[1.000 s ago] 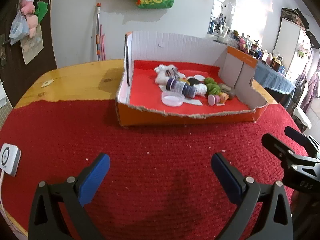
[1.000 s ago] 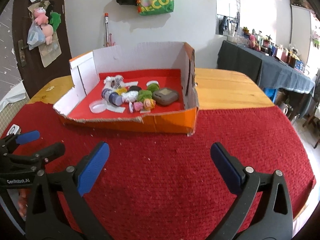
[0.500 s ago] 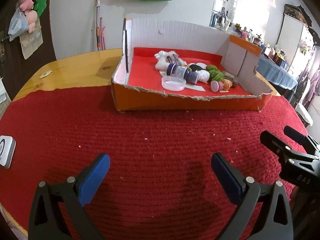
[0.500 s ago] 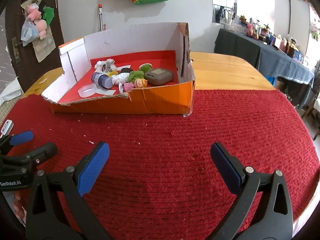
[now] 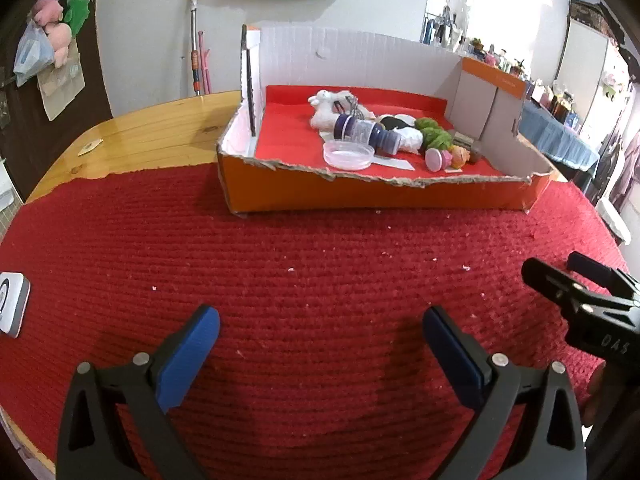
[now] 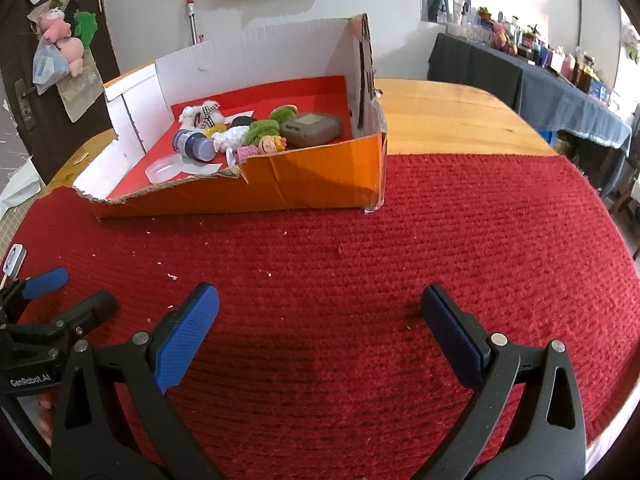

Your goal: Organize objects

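Note:
An orange cardboard box (image 5: 376,194) (image 6: 312,178) with a red floor stands on the red cloth ahead of both grippers. In it lie a purple-capped jar (image 5: 362,133) (image 6: 192,145), a clear round lid (image 5: 349,155) (image 6: 163,167), a white plush toy (image 5: 326,109) (image 6: 200,114), green knitted pieces (image 5: 434,135) (image 6: 266,125), a small doll (image 6: 272,145) and a grey case (image 6: 312,130). My left gripper (image 5: 318,338) is open and empty above the cloth. My right gripper (image 6: 320,318) is open and empty too. Each shows at the edge of the other's view.
The red knitted cloth (image 5: 300,280) covers the near part of a wooden table (image 5: 160,132). A small white device (image 5: 12,308) lies on the cloth at the left edge. A dark-clothed side table (image 6: 532,76) with bottles stands at the right.
Both grippers have dropped lower and come closer to the box, which now looks larger and is seen at a flatter angle. Both stay open and empty.

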### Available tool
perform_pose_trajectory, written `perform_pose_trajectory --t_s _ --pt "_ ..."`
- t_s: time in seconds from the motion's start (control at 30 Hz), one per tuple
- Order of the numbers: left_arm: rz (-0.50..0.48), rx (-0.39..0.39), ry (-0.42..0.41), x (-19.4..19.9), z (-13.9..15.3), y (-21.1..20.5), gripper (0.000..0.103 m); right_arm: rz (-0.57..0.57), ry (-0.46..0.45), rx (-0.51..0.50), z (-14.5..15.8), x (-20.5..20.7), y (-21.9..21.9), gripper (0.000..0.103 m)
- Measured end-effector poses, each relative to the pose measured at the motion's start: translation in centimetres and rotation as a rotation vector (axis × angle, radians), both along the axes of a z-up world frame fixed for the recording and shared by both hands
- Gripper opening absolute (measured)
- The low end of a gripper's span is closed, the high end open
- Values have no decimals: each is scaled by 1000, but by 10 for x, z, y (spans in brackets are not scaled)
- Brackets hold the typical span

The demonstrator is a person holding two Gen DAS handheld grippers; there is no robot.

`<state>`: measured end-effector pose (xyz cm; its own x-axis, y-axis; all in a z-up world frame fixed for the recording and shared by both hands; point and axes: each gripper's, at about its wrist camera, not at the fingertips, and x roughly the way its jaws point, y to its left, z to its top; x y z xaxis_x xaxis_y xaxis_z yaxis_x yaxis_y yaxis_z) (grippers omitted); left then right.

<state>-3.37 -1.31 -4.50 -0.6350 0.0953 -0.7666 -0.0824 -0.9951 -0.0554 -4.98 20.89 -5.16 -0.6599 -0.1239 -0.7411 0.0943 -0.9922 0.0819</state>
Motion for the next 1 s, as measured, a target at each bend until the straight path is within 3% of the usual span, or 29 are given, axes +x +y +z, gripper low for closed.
perform_pose_trajectory --t_s 0.7,1.0 --pt "30 2 -29 -21 1 -5 103 25 -23 14 -3 -4 -6 103" --pt "10 -32 -36 -21 -2 -2 103 32 -31 41 -5 -6 -10 103"
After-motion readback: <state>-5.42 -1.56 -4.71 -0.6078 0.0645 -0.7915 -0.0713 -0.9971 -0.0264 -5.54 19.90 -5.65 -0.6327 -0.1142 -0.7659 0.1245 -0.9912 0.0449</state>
